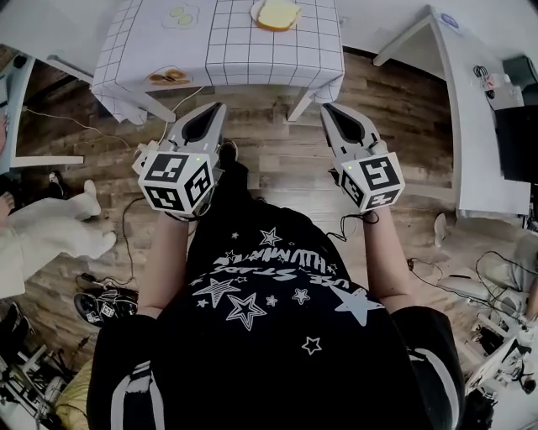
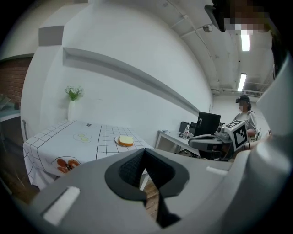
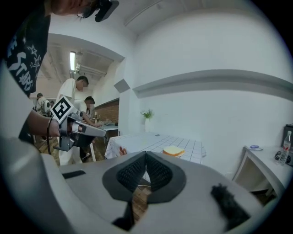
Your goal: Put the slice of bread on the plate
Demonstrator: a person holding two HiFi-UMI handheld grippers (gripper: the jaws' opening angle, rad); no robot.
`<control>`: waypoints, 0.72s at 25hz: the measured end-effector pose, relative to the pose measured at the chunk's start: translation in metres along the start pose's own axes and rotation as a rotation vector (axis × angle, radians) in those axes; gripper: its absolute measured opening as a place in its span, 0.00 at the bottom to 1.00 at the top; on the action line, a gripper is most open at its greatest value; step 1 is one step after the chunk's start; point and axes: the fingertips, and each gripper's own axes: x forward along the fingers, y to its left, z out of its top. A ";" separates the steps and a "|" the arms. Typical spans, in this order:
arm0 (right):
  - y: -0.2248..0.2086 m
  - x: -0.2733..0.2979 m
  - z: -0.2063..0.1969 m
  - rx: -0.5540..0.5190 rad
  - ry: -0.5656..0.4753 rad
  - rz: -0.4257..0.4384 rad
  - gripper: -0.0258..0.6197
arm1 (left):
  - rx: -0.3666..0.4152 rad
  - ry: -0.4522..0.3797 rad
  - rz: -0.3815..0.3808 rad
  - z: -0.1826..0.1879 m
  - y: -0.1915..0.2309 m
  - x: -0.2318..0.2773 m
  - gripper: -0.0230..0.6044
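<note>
A slice of bread (image 1: 278, 13) with a tan crust lies on a small white plate (image 1: 255, 12) at the far side of the grid-cloth table (image 1: 252, 50). Both grippers hang over the wooden floor short of the table, well away from the bread. My left gripper (image 1: 220, 107) is shut with nothing in it, and my right gripper (image 1: 325, 107) is likewise shut and empty. The left gripper view has the bread (image 2: 126, 140) beyond its closed jaws (image 2: 145, 151). In the right gripper view the bread (image 3: 174, 151) lies past the closed jaws (image 3: 146, 153).
The cloth carries printed food pictures, green slices (image 1: 180, 14) and an orange patch (image 1: 168, 76). A vase with a plant (image 2: 72, 106) stands at the table's back. A white desk (image 1: 471, 126) with a monitor (image 2: 208, 124) is to the right. Cables (image 1: 126, 277) lie on the floor.
</note>
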 end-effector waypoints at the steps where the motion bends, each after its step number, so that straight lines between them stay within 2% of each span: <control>1: 0.005 -0.002 -0.003 0.001 -0.007 -0.002 0.06 | 0.005 -0.011 0.002 -0.002 0.000 -0.004 0.05; 8: 0.025 -0.024 -0.009 0.037 -0.027 0.038 0.06 | 0.024 -0.015 0.037 -0.004 -0.026 -0.040 0.05; 13: 0.050 -0.014 -0.008 0.049 -0.013 0.052 0.06 | 0.015 0.006 0.050 -0.009 -0.014 -0.065 0.05; 18: 0.065 -0.004 0.006 0.064 -0.004 0.061 0.06 | 0.005 -0.005 0.053 0.004 -0.006 -0.085 0.05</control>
